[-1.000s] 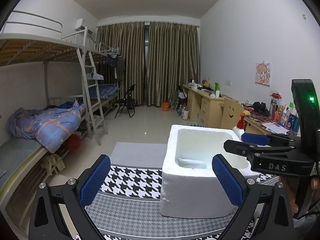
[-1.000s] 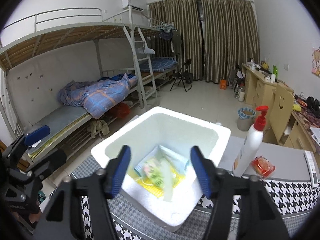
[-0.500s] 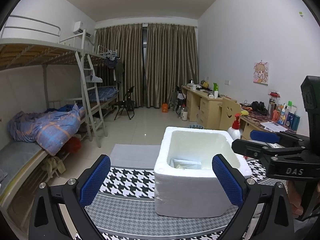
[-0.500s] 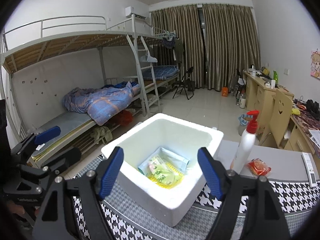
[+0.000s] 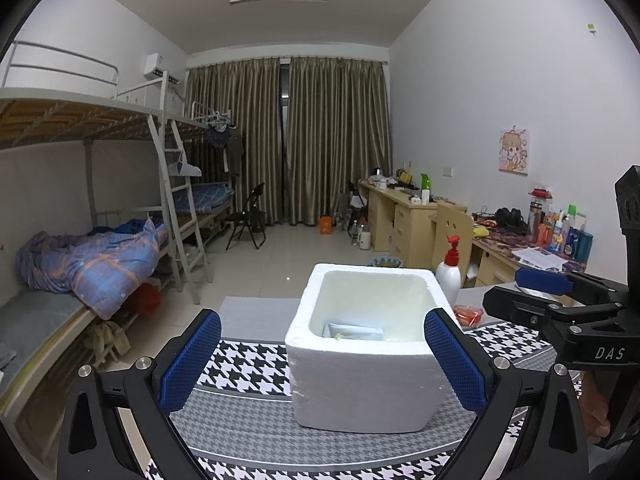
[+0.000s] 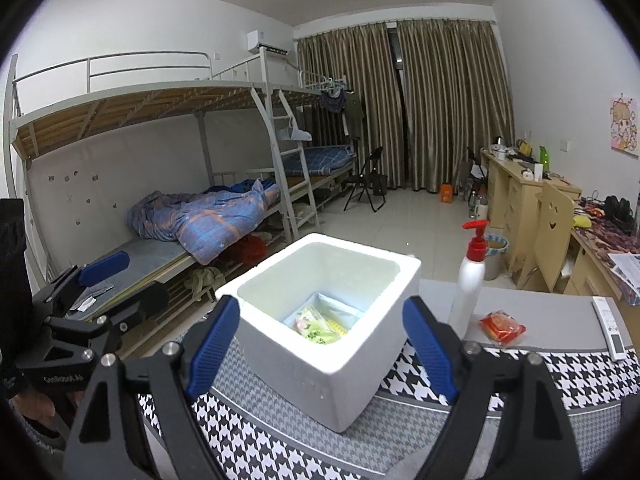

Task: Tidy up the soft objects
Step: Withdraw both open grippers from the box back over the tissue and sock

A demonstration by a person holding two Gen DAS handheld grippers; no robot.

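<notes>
A white foam box point(image 5: 360, 384) stands on the houndstooth-covered table point(image 5: 248, 432). Inside it lie soft packets point(image 6: 320, 326), a green-and-pink one on top of a yellow and a pale blue one. My left gripper point(image 5: 322, 332) is open in front of the box, level with its near wall and not touching it. My right gripper point(image 6: 321, 328) also sits in front of the box, its jaws opening with nothing held between them. Each gripper shows in the other's view: the right gripper point(image 5: 504, 292) beside the box's right, the left gripper point(image 6: 132, 280) off to the box's left.
A white pump bottle point(image 6: 470, 280) with a red top stands just right of the box. A red packet point(image 6: 502, 326) and a remote point(image 6: 612, 328) lie beyond it. Bunk beds point(image 6: 200, 216) line the left wall, desks point(image 6: 524, 192) the right.
Both grippers have drawn back from the box, which now looks smaller. The right jaws have spread wider. The green packet, blurred and upright in the box before, now lies flat.
</notes>
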